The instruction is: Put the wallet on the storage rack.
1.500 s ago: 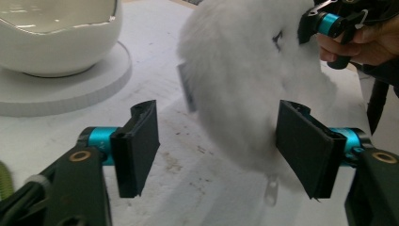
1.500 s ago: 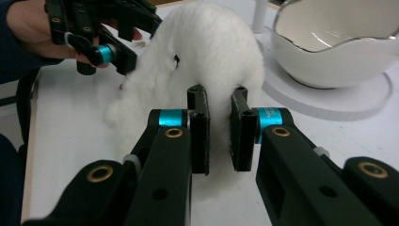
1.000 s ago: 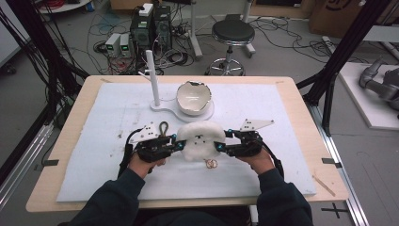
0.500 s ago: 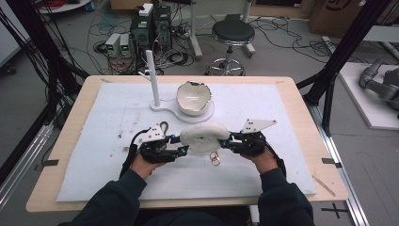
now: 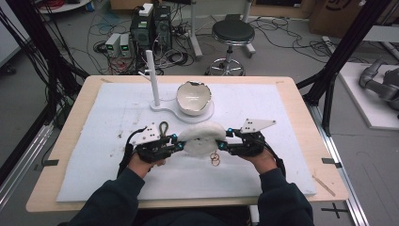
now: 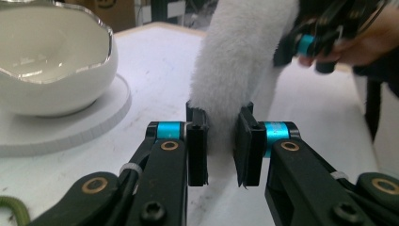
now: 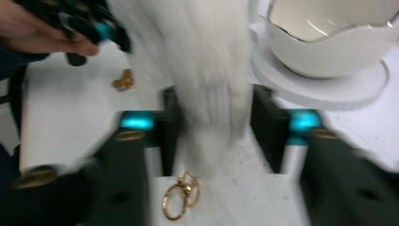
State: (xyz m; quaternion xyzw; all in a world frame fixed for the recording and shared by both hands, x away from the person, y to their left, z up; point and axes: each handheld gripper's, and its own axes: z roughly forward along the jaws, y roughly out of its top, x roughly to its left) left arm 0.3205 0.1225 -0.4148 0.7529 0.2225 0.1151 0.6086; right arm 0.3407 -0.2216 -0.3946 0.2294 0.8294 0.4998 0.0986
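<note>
A white fluffy pompom (image 5: 202,139) is held above the mat (image 5: 108,117) between both tongs — left gripper (image 5: 175,142) clamped on it, right gripper (image 5: 225,141) part-open, jaws flanking it — near a bowl (image 5: 194,97).

White fluffy pompom (image 5: 203,138), gold rings (image 5: 215,159), white silver-rimmed bowl (image 5: 194,97), black fingers (image 6: 197,141).

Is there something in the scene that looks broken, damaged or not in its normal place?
The white bowl on its round stand has a jagged, uneven rim, like a cracked eggshell; whether that is damage or design is unclear. Gold rings lie loose on the mat below the held fluffy white piece.
</note>
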